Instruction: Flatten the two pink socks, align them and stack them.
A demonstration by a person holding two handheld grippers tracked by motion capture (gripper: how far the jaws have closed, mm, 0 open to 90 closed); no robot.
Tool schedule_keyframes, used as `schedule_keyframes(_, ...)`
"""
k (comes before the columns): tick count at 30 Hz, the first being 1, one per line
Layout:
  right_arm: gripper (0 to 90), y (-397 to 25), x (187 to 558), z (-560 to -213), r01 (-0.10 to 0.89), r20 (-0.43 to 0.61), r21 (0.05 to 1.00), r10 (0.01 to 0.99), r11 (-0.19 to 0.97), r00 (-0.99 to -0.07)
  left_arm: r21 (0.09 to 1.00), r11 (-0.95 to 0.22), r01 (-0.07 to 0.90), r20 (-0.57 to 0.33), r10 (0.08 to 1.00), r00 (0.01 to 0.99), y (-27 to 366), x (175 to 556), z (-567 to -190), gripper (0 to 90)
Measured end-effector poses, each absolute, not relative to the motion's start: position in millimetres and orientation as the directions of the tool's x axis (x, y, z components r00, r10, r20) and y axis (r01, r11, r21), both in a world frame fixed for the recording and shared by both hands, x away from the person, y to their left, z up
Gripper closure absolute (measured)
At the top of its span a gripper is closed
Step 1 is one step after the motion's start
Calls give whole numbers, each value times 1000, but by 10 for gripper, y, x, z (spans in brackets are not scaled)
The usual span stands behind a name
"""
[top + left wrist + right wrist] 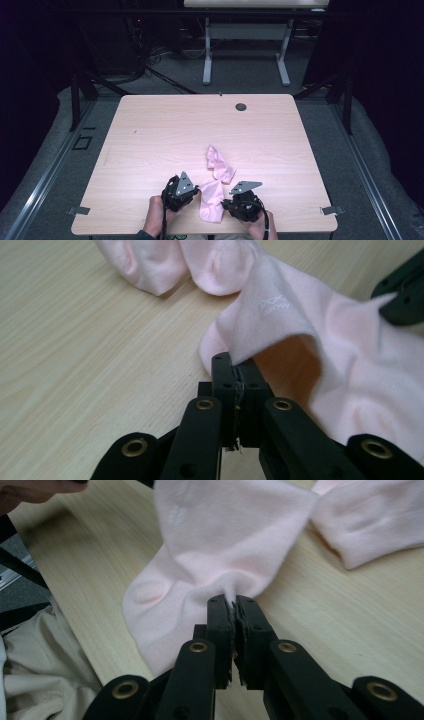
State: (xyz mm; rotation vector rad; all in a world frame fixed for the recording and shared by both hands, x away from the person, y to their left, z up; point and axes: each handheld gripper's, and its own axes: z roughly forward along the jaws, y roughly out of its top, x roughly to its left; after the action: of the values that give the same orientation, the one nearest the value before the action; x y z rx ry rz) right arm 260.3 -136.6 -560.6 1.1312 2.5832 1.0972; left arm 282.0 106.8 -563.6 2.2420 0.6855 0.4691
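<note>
High view: two hand-held grippers were seen at the near edge of the worktop [150,130], the left hand-held gripper [192,191] and the right hand-held gripper [226,203], each held in one hand of the person. Between them one pink sock [212,200] was stretched, its lower end lying at the near edge of the worktop.

In the left gripper view the jaws of the left hand-held gripper [235,371] were pressed fully together on a fold at the edge of the near sock [320,340], which was lifted off the wood there, so that a shadowed hollow was left beneath it. A small white woven mark was borne on that sock. In the right gripper view the right hand-held gripper [234,609] was likewise clamped, jaws closed with a pinch of the same sock [220,545] gathered between them; puckers ran from the grip.

Two socks were counted in all. The second pink sock [219,162] lay crumpled just beyond the first, towards the middle of the worktop, touching or overlapping it at one end. Both were of a pale pink, soft ribbed knit.

One dark round grommet [241,107] was set near the far edge of the worktop.
</note>
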Motion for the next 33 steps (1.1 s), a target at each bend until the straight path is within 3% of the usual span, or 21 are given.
schedule_keyframes(6,854,-1512,2707,-5500,546,90,645,656,535,-749,692,-649,315,221,606,764,1014,2612,-5662,893)
schedule_keyframes(9,853,-1551,2810,-5480,548,58,612,658,571,-751,669,-672,318,232,594,770,946,2535,-5704,892)
schedule_keyframes(12,847,-1549,2893,-5507,553,47,596,662,583,-748,661,-671,336,186,581,793,908,2507,-5736,878)
schedule_keyframes(16,737,-1566,2897,-5578,539,31,603,658,588,-752,691,-598,407,81,623,778,1028,2542,-5688,593)
schedule_keyframes(18,649,-1654,2863,-5556,561,60,621,680,548,-730,712,-562,422,52,641,766,1121,2567,-5629,494)
schedule_keyframes(21,613,-1725,2821,-5507,571,78,647,702,505,-708,735,-515,441,26,671,741,1229,2644,-5526,456)
schedule_keyframes(28,512,-1698,2590,-5524,625,115,648,755,435,-645,660,-523,539,23,732,681,1124,2977,-5501,491)
schedule_keyframes(29,518,-1631,2535,-5578,629,100,635,760,448,-643,644,-533,550,17,728,685,1093,3015,-5532,544)
schedule_keyframes(33,561,-1579,2486,-5622,620,83,627,751,471,-655,612,-551,567,16,725,688,1019,3087,-5623,594)
